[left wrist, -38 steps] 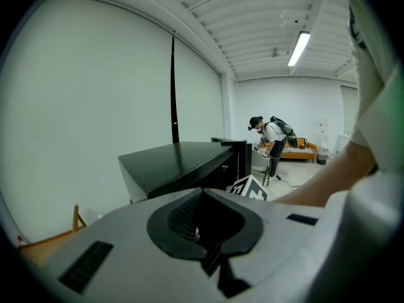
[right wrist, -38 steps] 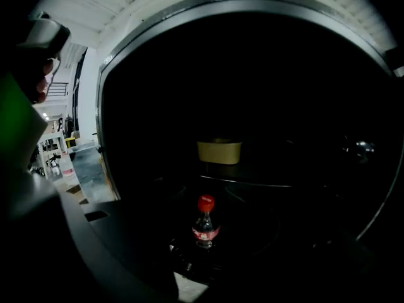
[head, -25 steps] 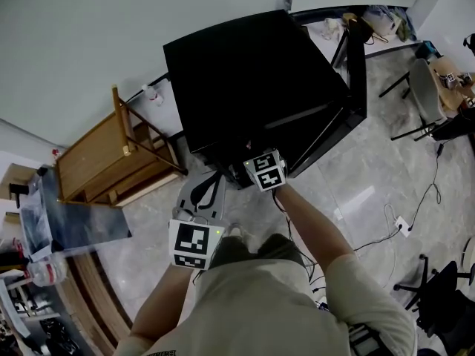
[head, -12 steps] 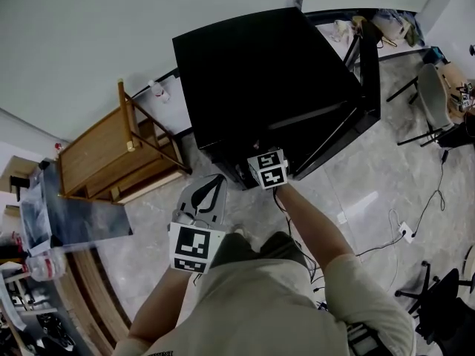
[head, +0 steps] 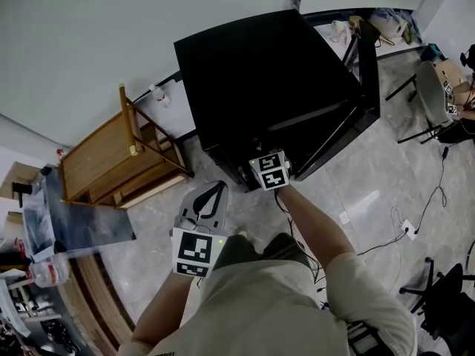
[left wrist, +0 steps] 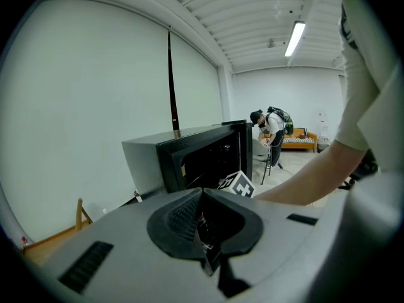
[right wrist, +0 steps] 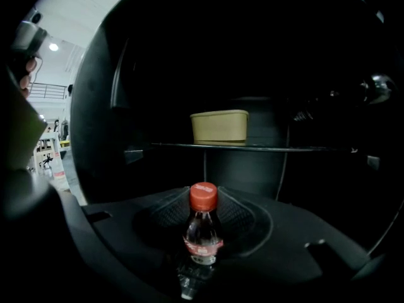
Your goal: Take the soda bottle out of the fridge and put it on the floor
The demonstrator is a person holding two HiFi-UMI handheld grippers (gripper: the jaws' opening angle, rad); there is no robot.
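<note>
**A:** Head view first. The person stands over the black fridge [head: 267,80] with the right tongs [head: 266,167] at its open front. The left tongs [head: 219,188] hang over the floor [head: 371,191], jaws together and empty.

**B:** Any change from a second ago?

**A:** The right tongs have stayed at the fridge mouth. The left tongs sit slightly nearer the person.

**B:** And the left gripper view?

**A:** It shows pads shut on nothing, with the fridge beyond them.

**B:** The right gripper view?

**A:** The bottle [right wrist: 203,223] stands upright inside the fridge, below the shelf [right wrist: 265,147] that carries a tan box [right wrist: 219,126]. It is between the jaws, which have just been closing, and the pads seem to press its sides.

**B:** What could go wrong?

**A:** The plastic is smooth and round, so a light squeeze could let the bottle slip or tip as it comes out. If the person lifts too high, the cap could knock the shelf.
</note>
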